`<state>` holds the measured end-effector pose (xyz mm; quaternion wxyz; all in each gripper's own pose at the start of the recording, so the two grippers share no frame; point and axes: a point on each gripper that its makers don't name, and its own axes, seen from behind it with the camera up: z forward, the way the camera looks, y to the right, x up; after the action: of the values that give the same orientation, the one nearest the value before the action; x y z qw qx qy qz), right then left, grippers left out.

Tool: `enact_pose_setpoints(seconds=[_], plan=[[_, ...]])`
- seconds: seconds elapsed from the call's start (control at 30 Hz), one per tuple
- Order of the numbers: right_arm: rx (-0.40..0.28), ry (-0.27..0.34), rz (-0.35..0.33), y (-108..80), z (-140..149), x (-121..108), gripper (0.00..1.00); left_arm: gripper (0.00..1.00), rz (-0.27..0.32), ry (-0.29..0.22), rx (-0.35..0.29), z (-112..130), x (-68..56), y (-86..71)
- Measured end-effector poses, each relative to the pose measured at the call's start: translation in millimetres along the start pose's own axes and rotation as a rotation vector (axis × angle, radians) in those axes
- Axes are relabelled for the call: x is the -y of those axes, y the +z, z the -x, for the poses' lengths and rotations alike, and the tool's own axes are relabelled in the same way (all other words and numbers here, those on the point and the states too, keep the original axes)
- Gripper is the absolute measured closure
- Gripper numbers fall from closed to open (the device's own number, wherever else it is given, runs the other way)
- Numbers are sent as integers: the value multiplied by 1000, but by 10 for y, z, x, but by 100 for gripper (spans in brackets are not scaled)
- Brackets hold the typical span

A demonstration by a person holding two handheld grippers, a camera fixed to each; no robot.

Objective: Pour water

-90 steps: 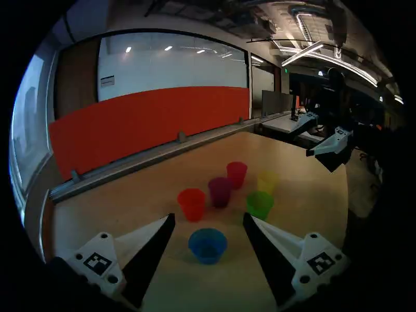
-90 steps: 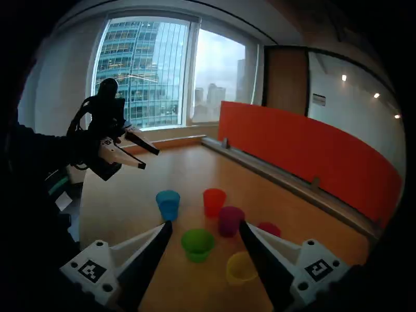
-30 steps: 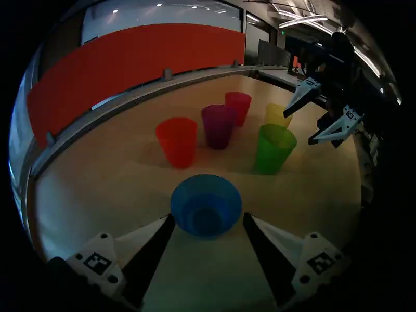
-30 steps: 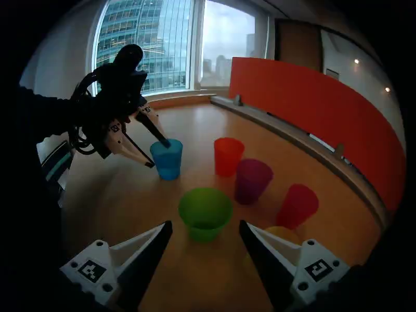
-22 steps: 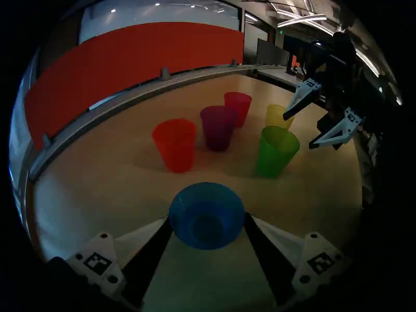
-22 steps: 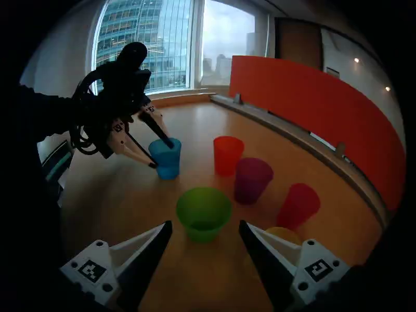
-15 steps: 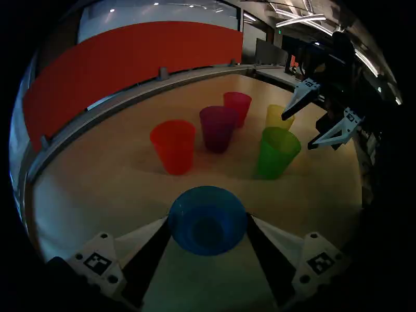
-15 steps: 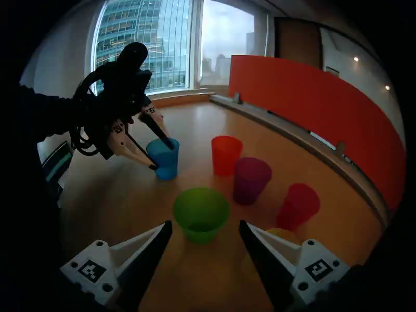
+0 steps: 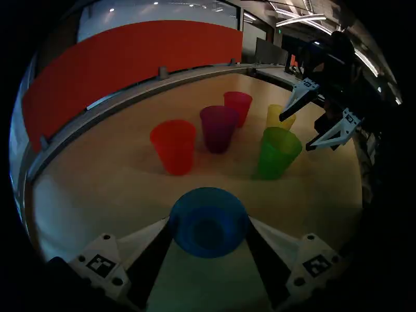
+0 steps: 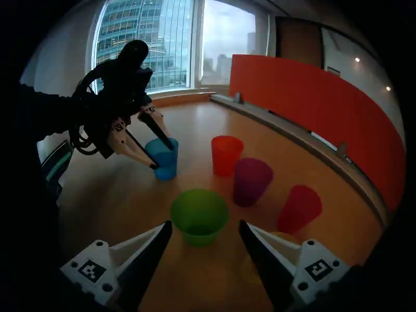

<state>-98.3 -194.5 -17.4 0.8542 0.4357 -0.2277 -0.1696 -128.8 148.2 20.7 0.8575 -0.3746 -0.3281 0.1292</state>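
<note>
A blue cup [image 9: 208, 222] stands on the wooden table [image 9: 104, 182] between my left gripper's [image 9: 208, 226] fingers, and both inner edges press on its sides. The right gripper view shows that left gripper [image 10: 164, 154] clamped across the blue cup [image 10: 167, 162], held by a dark-sleeved arm. My right gripper [image 10: 204, 224] is open, and a green cup [image 10: 199, 214] stands just ahead of its fingertips, touching neither. In the left gripper view the right gripper [image 9: 294, 134] hovers open beside the green cup [image 9: 276, 153]. I cannot tell whether any cup holds water.
An orange cup [image 9: 174, 145], a purple cup [image 9: 218, 127], a pink-red cup [image 9: 238, 106] and a yellow cup [image 9: 278, 115] stand clustered behind. An orange partition [image 9: 130, 57] with a rail borders the table's far side. Windows [image 10: 151, 52] lie beyond the left gripper.
My left gripper has moved forward around the blue cup and its fingers have come in onto the cup's sides. My right gripper has drifted a little closer to the green cup.
</note>
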Motion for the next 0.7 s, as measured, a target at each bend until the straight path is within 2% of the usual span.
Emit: enact_pose_setpoints(seconds=[0.7], plan=[[11, -4, -31, 315, 0, 63, 0, 11, 2, -2, 2, 0, -4, -4]])
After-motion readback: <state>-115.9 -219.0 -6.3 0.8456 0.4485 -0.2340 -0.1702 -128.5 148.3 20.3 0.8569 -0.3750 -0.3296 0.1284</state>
